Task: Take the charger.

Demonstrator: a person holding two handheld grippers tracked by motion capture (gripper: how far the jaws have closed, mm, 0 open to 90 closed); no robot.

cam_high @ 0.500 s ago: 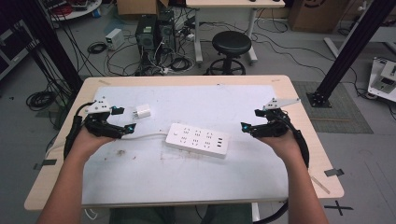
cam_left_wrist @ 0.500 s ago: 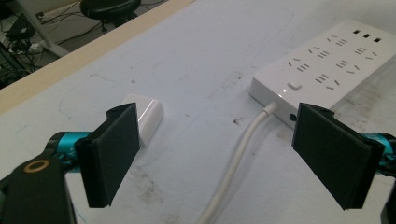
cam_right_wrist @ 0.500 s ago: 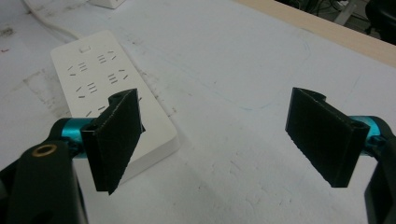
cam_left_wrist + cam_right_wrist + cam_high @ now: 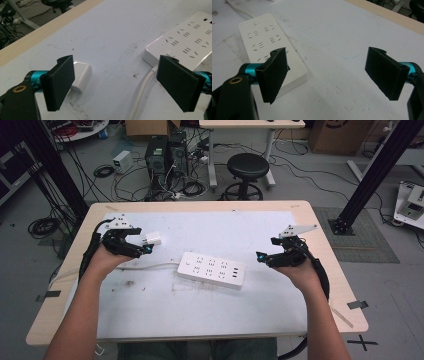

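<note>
A white power strip (image 4: 212, 270) lies flat in the middle of the table, its white cable (image 4: 145, 266) running off to the left. A small white plug adapter (image 4: 154, 240) rests on the table left of the strip. My left gripper (image 4: 144, 244) is open right beside the adapter. In the left gripper view the adapter (image 4: 82, 75) sits partly behind the left jaw, and the strip (image 4: 190, 37) and cable (image 4: 142, 92) are near the right jaw. My right gripper (image 4: 266, 248) is open just right of the strip, holding nothing. The strip's end (image 4: 264, 40) lies by its left jaw.
The table (image 4: 320, 235) has a white mat with wooden edges showing around it. Beyond the far edge a black stool (image 4: 247, 167), computer cases (image 4: 160, 152) and loose cables stand on the floor. A black frame post (image 4: 380, 165) rises at the right.
My left gripper has moved right and slightly forward, up to the plug adapter. The right gripper and the power strip have stayed where they were.
</note>
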